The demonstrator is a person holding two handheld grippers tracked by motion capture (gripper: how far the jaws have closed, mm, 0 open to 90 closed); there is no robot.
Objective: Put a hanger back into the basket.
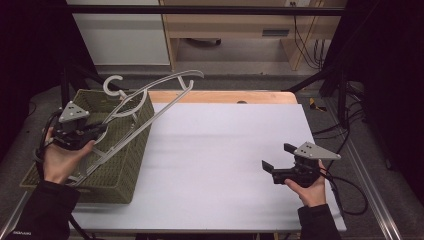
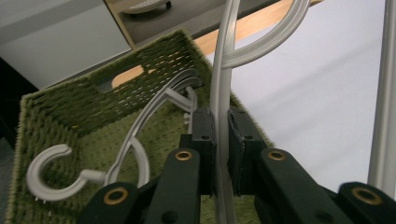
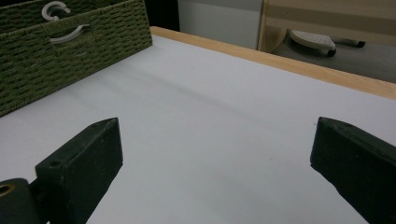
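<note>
A: What is nearest the camera?

B: Two forearms in dark sleeves, cut off by the bottom edge. The right gripper [image 1: 276,163] hovers low over the near right of the white table [image 1: 220,150], jaws spread wide with nothing between them.

A: And on the left?

B: The left gripper [image 1: 97,131] sits above a green woven basket [image 1: 127,165] at the table's left edge. Its jaws are clamped on one thin bar of a grey plastic hanger [image 2: 219,93], held tilted so its far end pokes out over the basket's far right rim.

A: Is anything inside the basket?

B: Yes, a second grey hanger [image 2: 135,140] lies on the basket floor, its hook [image 2: 49,175] to the left. The gripper covers part of it.

A: Farther back?

B: A pale wooden table edge, then light cabinets [image 1: 225,30] and cables on the floor. The room's sides are too dark to read.
</note>
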